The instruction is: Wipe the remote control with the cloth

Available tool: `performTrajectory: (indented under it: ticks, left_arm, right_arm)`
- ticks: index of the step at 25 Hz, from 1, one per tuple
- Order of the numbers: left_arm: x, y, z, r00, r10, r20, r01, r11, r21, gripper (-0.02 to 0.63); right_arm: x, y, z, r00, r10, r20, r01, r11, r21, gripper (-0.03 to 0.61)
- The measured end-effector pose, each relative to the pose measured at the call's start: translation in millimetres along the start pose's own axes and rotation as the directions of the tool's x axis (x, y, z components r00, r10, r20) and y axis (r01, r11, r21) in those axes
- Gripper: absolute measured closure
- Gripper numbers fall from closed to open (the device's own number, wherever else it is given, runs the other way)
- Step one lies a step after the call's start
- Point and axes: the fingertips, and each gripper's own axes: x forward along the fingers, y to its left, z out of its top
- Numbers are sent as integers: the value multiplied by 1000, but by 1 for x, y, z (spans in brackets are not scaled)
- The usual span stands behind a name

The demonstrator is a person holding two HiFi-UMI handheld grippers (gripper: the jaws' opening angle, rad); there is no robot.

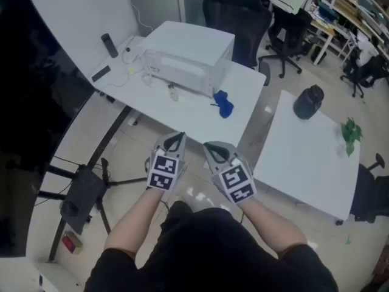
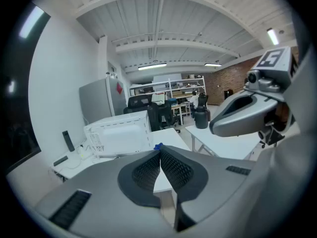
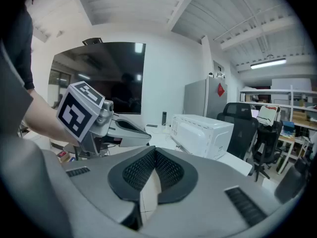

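Left gripper [image 1: 177, 137], right gripper [image 1: 210, 146] hovering side by side, jaws pressing together, gripping nothing. Cloth [image 1: 223, 104] lying on table [image 1: 194, 119], well ahead of both jaws.

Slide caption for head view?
Left gripper and right gripper, shut and empty, short of the table with microwave and blue cloth.

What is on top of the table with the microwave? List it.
A white microwave, a blue cloth beside it, a black remote control by the wall, a second slim black device, white cables. Anything behind the microwave is covered by it.
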Motion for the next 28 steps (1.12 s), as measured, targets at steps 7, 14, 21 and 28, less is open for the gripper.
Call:
performTrajectory:
  ticks: [7, 14, 21, 28]
  left_arm:
    - [93, 87, -31, 990, 72, -118, -86, 989, -118, 466]
    - [228, 184, -91, 946, 109, -305, -172, 967, -189, 330]
    - [323, 231, -148, 870, 93, -484, -239, 939, -249, 298]
    - [358, 243, -171, 820, 109, -562, -299, 919, -257, 298]
  right_arm:
    - [64, -50, -7, 999, -16, -51, 18, 999, 27, 571]
    - [159, -123, -24, 987, -66, -149, 81, 992, 94, 571]
    - [213, -170, -44, 969, -102, -227, 142, 976, 166, 571]
    - [232, -196, -60, 959, -87, -271, 145, 968, 205, 571]
